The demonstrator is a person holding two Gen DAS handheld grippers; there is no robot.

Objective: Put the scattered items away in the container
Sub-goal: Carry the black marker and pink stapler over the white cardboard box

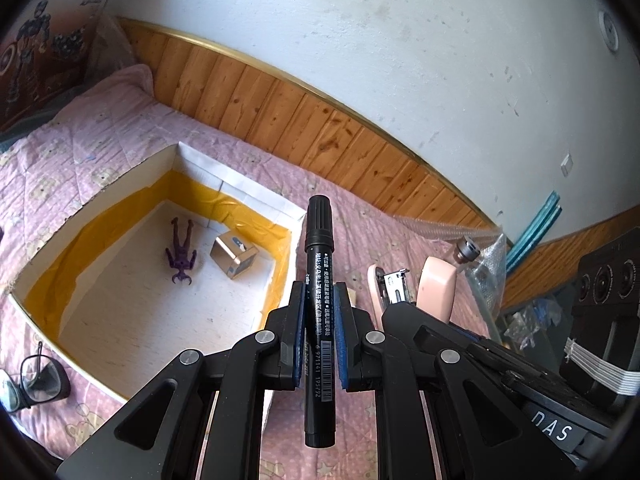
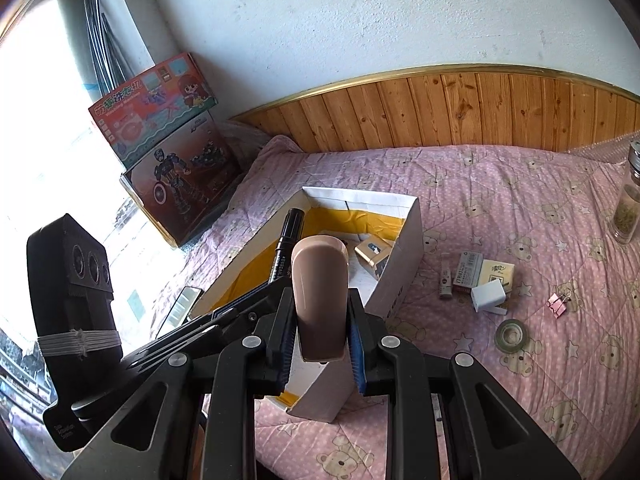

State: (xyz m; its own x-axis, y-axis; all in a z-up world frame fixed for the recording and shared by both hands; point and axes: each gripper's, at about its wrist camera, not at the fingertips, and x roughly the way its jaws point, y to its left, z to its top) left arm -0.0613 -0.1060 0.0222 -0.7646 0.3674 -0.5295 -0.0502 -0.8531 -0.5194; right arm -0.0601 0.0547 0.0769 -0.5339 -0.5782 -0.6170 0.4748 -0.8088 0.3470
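My left gripper [image 1: 319,294] is shut on a black marker pen [image 1: 318,264], which points up and forward over the near right rim of the container. The container [image 1: 100,208] is an open white box lined with yellow tape. A purple figure [image 1: 181,254] and a small cardboard box [image 1: 234,254] lie inside it. My right gripper [image 2: 320,300] is shut on a pink stapler [image 2: 320,280], held just above the box's near corner [image 2: 316,396]. In the right wrist view the marker [image 2: 288,240] hangs over the box's left side.
On the pink bedspread right of the box lie a white charger [image 2: 488,298], a yellow packet [image 2: 498,274], a staples box [image 2: 468,272], a binder clip [image 2: 558,304] and a tape roll [image 2: 512,336]. A glass jar [image 2: 628,208] stands far right. Glasses [image 1: 36,380] lie left of the box.
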